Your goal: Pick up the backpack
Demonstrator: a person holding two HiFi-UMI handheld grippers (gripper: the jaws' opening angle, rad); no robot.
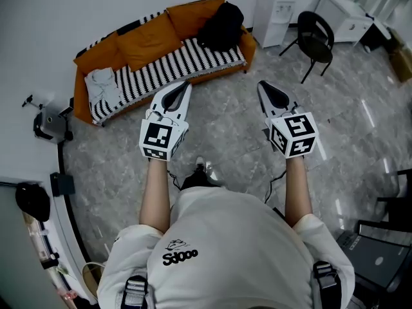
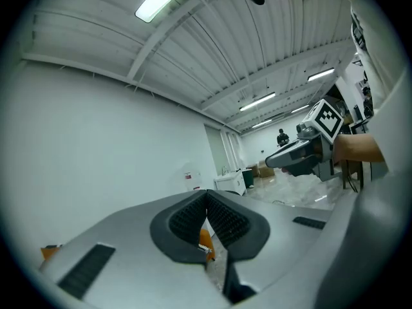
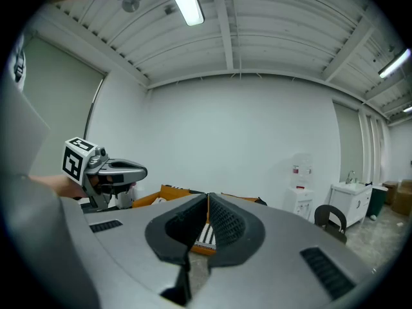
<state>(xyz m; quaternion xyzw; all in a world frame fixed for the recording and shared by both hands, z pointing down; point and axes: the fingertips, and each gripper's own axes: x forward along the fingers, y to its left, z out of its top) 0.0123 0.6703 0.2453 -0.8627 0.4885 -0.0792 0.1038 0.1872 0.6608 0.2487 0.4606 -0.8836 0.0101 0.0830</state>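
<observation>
The black backpack [image 1: 222, 24] sits on the right end of an orange sofa [image 1: 161, 50] with a black-and-white striped cover, against the far wall. Both grippers are held out over the grey floor, short of the sofa and apart from the backpack. My left gripper [image 1: 187, 83] points at the sofa's middle, its jaws closed together with nothing between them [image 2: 206, 193]. To its right, my right gripper [image 1: 262, 84] is shut and empty too [image 3: 207, 197]. A strip of the striped cover [image 3: 205, 235] shows below the right gripper's closed pads.
A white water dispenser [image 1: 275, 5], a black chair [image 1: 315, 37] and a white cabinet [image 1: 344, 15] stand right of the sofa. A pale cloth [image 1: 103, 85] lies on the sofa's left end. A small device [image 1: 48, 124] sits on the floor at left. Cables trail by my feet.
</observation>
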